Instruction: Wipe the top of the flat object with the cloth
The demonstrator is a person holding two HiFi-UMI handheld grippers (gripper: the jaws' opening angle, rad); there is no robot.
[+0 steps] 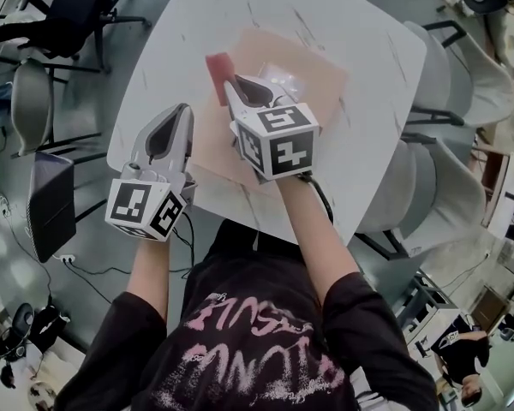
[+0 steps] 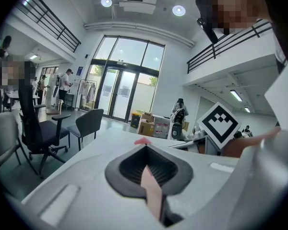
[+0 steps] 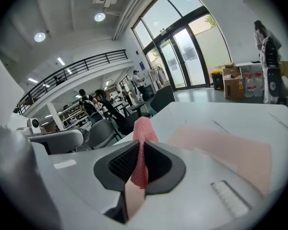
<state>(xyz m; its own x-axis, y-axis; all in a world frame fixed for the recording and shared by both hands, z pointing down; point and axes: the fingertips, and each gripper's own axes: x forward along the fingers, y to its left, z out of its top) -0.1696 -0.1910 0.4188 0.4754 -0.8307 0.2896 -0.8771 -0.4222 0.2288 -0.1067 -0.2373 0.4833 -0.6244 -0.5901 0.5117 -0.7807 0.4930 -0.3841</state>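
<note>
The right gripper [image 3: 139,164] is clamped on the cloth [image 3: 143,133], the sheet [image 3: 230,150] lies just right of its tips, and the left gripper [image 2: 146,176] is closed and empty, so I'd say wiping has barely begun.

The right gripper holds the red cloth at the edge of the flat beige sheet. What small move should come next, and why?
Probably lower the right gripper and slide it rightward, so the cloth presses on the flat sheet. Its jaws are shut on the cloth, which sits at the sheet's left edge, and most of the sheet lies to its right.
</note>
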